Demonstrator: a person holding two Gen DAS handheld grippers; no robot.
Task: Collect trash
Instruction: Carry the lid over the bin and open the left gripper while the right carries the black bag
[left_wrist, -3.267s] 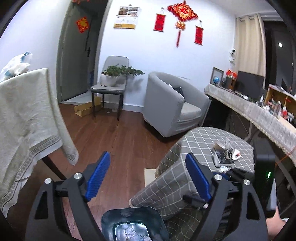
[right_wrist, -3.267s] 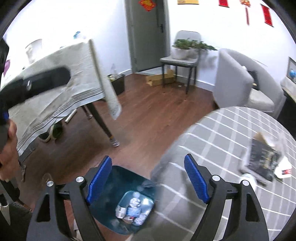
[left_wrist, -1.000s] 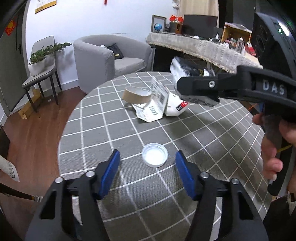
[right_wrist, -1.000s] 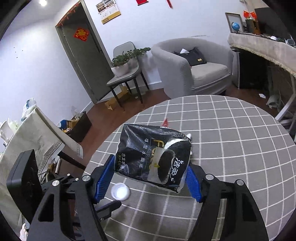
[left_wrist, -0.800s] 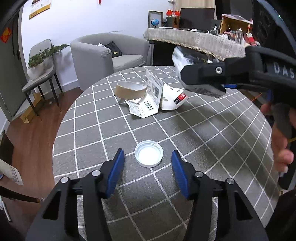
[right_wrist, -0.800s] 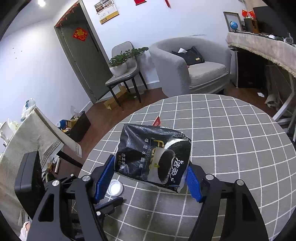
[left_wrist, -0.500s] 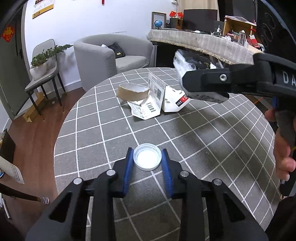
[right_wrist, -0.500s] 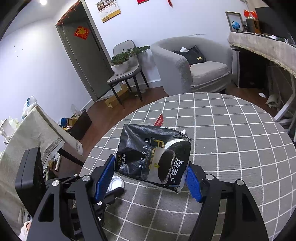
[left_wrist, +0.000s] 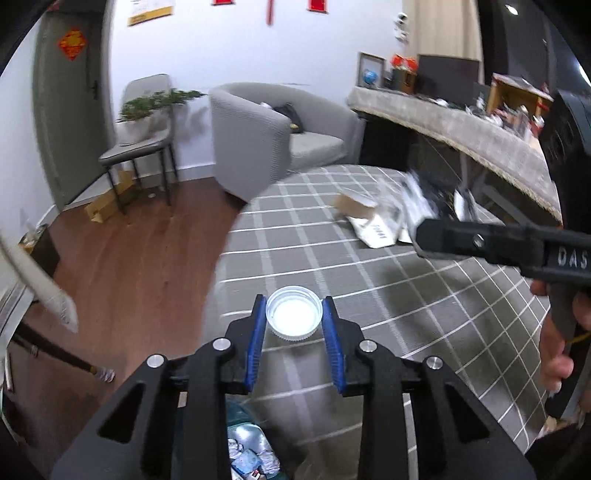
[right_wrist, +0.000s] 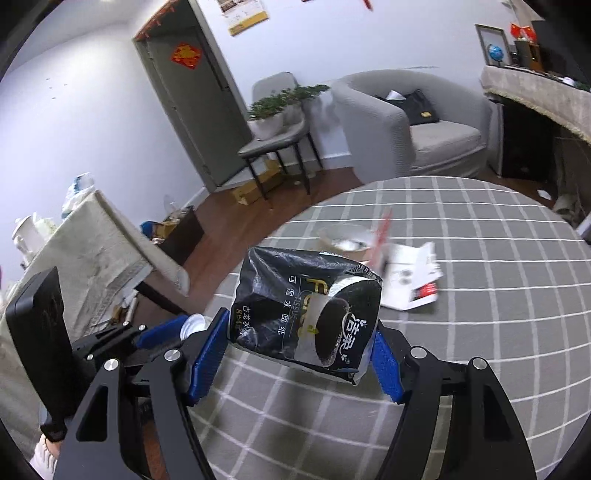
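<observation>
Cap (left_wrist: 294, 316) pinched in left tool (left_wrist: 294, 321) beyond table edge (left_wrist: 221, 258).

Both grippers (left_wrist: 294, 321) are black frames with silver screws and blue pads (right_wrist: 386, 363); white "DAS" lettering marks one.

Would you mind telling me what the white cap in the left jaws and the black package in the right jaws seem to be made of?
The white cap looks like moulded plastic: translucent, with a ribbed rim and a matt sheen. The black package looks like thin glossy plastic film: it crinkles, catches highlights and carries printed lettering. Its contents cannot be seen.
</observation>
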